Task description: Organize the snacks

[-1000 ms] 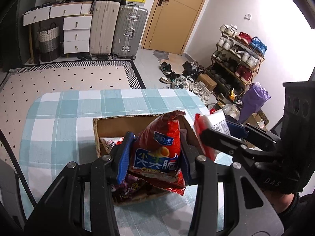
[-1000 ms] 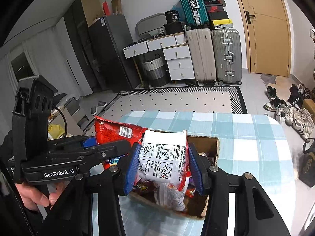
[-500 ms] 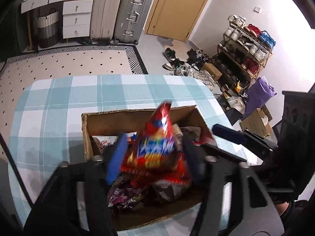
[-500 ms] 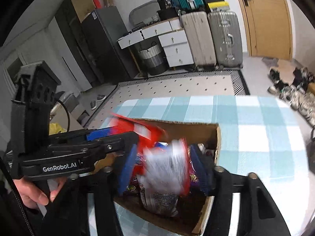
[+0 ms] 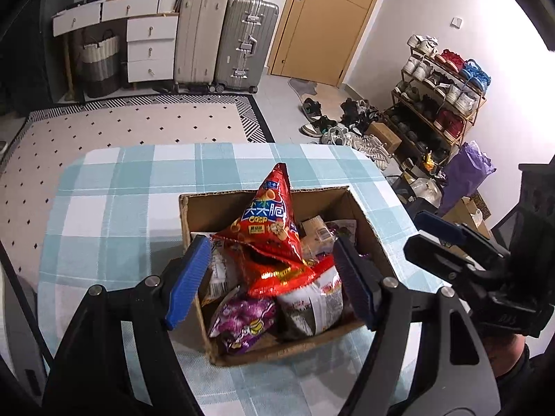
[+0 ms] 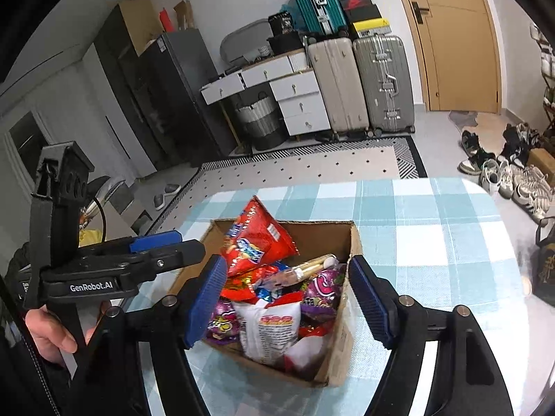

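Cardboard box [image 5: 360, 208] on the checked cloth [image 5: 114, 204] lies below and between the left gripper's [image 5: 274, 277] jaws, which are opening with no pad pressing on anything. A red chip bag [image 5: 269, 222] stands point-up on the heap just ahead of them; a purple bag [image 5: 242, 319] and a white-and-red bag [image 5: 312, 301] lie nearer.

From the right wrist, the right gripper [image 6: 286, 296] is also opening its jaws over the box [image 6: 338, 353], empty. A white bag [image 6: 270, 329] with red print rests between them, loose on the pile; the red bag [image 6: 256, 239] sits beyond the left pad.
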The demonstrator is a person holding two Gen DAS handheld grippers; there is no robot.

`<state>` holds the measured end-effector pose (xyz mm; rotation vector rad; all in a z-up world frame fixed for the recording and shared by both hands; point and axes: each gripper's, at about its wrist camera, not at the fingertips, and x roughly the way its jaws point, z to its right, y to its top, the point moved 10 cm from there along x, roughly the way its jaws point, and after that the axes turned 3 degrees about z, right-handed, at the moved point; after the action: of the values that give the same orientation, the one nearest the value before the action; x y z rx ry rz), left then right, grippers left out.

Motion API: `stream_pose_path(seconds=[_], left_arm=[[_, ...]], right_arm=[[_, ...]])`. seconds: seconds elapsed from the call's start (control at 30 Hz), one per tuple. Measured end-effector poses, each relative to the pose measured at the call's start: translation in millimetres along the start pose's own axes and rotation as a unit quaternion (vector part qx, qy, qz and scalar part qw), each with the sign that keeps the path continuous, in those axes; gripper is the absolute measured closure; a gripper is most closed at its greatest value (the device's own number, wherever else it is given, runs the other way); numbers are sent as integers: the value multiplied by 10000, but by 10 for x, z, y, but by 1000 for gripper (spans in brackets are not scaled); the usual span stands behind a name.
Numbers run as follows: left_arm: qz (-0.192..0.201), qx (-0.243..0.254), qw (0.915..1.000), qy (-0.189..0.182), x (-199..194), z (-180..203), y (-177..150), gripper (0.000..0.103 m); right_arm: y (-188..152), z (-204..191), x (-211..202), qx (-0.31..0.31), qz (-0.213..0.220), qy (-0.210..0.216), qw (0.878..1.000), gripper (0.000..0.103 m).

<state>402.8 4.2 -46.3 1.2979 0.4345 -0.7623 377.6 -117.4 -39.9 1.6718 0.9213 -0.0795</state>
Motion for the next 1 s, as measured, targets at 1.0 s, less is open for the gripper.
stream_pose_path(seconds=[1.0], left_arm=[[1202,196,9886,888,-1681,120,-580,12]], right_arm=[[-263,-695,-1506,-805,1660,-164,9827,5]])
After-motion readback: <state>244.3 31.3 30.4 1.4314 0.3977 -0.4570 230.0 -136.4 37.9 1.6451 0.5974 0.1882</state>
